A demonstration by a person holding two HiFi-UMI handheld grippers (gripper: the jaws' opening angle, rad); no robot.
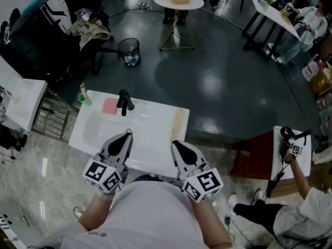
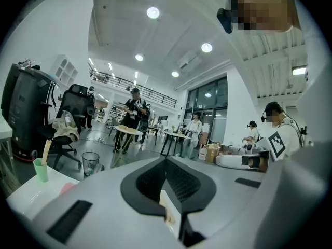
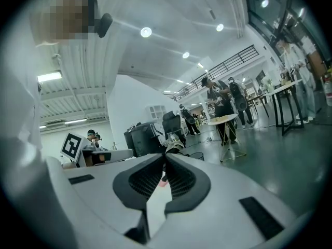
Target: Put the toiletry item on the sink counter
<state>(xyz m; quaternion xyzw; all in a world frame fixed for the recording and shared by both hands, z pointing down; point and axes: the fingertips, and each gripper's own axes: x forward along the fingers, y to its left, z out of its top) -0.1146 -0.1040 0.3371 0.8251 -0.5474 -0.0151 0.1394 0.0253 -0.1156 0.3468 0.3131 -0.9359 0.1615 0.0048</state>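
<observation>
A white sink counter (image 1: 155, 119) with a black faucet (image 1: 124, 102) lies below me. A pink bar (image 1: 109, 106) rests beside the faucet. At the counter's far left corner stands a green cup (image 1: 83, 95) holding a stick-like item; the left gripper view also shows the cup (image 2: 40, 169). Along the counter's right edge lies a pale wooden strip (image 1: 178, 124). My left gripper (image 1: 127, 134) hovers over the basin's near side, shut and empty. My right gripper (image 1: 175, 143) is beside it, also shut with nothing in it. Both point away from my body toward the faucet.
A mesh wastebasket (image 1: 129, 52), a black chair draped with cloth (image 1: 88, 27) and a round table (image 1: 178, 0) stand on the dark floor beyond. A white cabinet (image 1: 21, 102) is at the left. A seated person (image 1: 295, 211) is at the right.
</observation>
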